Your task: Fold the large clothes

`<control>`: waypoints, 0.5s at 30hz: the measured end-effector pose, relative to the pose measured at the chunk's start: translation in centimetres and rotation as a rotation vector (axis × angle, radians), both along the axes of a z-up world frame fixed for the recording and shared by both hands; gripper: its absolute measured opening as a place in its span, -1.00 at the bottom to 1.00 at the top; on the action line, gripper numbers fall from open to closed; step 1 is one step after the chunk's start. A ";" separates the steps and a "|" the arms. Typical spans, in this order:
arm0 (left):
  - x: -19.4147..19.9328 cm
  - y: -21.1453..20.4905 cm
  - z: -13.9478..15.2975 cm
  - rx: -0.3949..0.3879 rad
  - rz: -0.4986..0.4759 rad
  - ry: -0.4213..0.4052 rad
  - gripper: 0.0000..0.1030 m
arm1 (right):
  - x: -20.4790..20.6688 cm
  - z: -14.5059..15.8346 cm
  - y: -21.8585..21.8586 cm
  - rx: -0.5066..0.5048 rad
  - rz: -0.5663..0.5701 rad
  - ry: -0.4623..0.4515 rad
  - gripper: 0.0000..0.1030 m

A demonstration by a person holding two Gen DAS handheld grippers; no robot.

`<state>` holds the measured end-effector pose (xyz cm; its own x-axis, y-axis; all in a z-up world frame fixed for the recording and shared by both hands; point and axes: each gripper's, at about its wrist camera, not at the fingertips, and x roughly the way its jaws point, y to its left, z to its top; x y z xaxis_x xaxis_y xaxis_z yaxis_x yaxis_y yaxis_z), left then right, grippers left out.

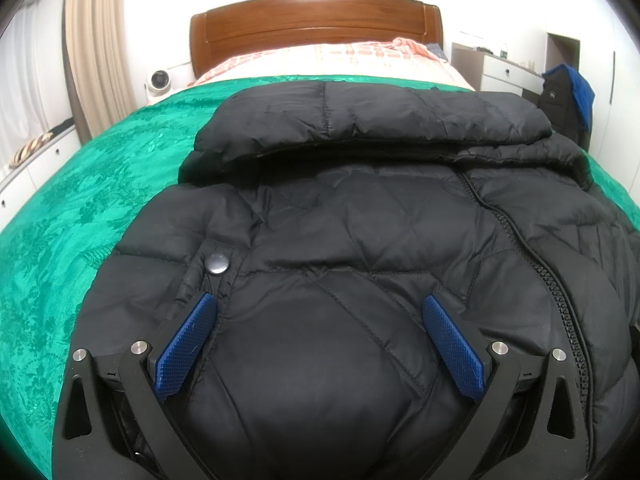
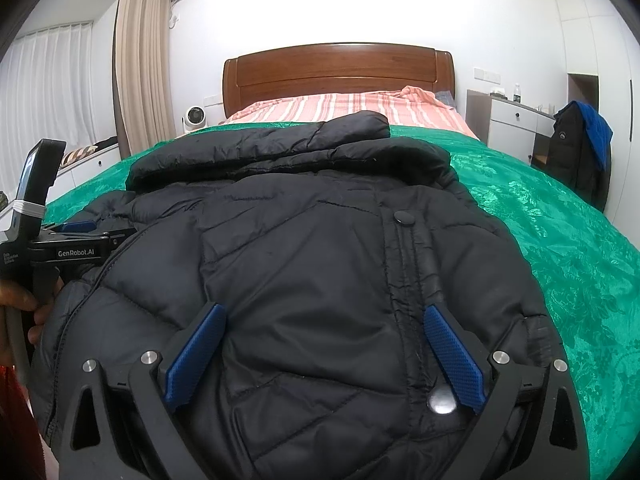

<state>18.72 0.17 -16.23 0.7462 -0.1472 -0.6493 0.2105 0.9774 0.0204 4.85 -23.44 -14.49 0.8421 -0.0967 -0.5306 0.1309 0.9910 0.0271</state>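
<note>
Your black puffer jacket [image 1: 340, 240] lies spread on the green bedspread [image 1: 80, 200], hood toward the wooden headboard [image 1: 316, 24]. Only your right view shows your left gripper [image 2: 76, 226] at the jacket's left edge, and your hand [image 2: 20, 300] on its handle; your left view alone shows the zipper [image 1: 560, 288]. Both your left gripper and right gripper [image 2: 324, 352] have jaws spread wide, gripping nothing, with the jacket's quilted front filling the gap between the blue pads [image 2: 454, 356].

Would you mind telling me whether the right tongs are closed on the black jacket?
No, the right tongs stand wide open, their blue pads apart over the black jacket.
</note>
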 end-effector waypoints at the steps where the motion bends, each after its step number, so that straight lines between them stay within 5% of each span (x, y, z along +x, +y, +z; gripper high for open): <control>1: 0.0 0.0 0.0 0.000 0.000 0.000 0.99 | 0.0 0.0 0.0 0.000 0.000 0.000 0.92; 15: 0.0 0.1 0.0 0.006 0.002 0.001 0.99 | 0.0 -0.1 0.1 -0.004 0.002 0.003 0.94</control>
<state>18.73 0.22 -16.23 0.7459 -0.1414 -0.6509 0.2082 0.9777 0.0263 4.89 -23.37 -14.61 0.8409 -0.0972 -0.5324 0.1292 0.9913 0.0230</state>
